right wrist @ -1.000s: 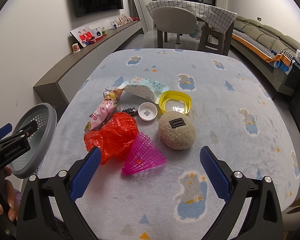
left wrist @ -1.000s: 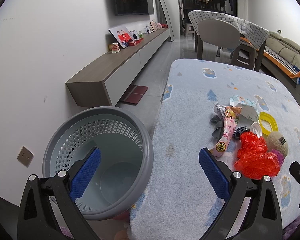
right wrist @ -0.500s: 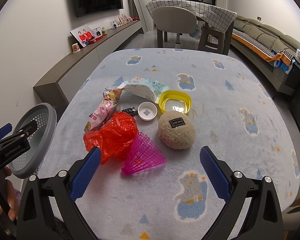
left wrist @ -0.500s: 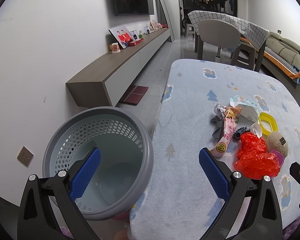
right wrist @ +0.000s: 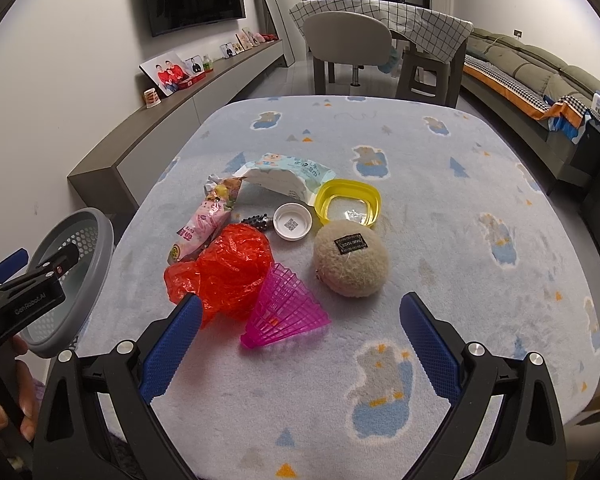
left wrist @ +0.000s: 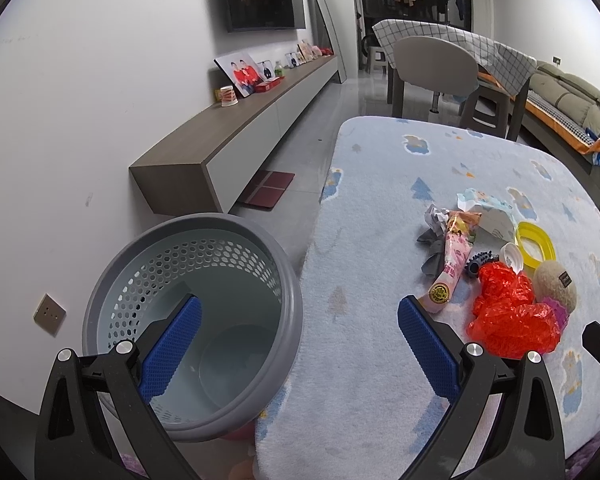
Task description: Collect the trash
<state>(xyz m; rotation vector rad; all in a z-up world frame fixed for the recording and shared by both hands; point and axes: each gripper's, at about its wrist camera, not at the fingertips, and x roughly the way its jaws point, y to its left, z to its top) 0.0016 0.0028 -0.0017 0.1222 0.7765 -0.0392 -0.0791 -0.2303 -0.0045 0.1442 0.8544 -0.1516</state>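
While you hold both tools above the near edge of the table (right wrist: pixel 440 208), your right tool (right wrist: pixel 300 344) is spread wide with nothing between its blue pads (right wrist: pixel 428 346), and your left tool (left wrist: pixel 298 346) is likewise spread and empty. Under the left tool's left finger, the grey perforated bin (left wrist: pixel 256 400) stands on the floor just beside the table's left edge; its visible interior shows no contents. Nearest the right tool, a pink ribbed plastic cone (right wrist: pixel 286 312) lies on its side on the pale blue patterned cover, touching a crumpled red plastic bag (right wrist: pixel 228 268). Just right of the cone sits a beige fuzzy ball (right wrist: pixel 352 262) bearing a dark label. Behind the bag lie a pink snack wrapper (right wrist: pixel 204 226), a small dark ridged item (right wrist: pixel 256 222) and a white round cap (right wrist: pixel 293 223). Farther back sit a yellow plastic lid (right wrist: pixel 348 206) and a pale wet-wipe pack (right wrist: pixel 288 176). In the left wrist view, crumpled paper (left wrist: pixel 436 216) lies behind the wrapper. Beyond the table stand a grey chair (right wrist: pixel 348 40) and a checked-cloth table.
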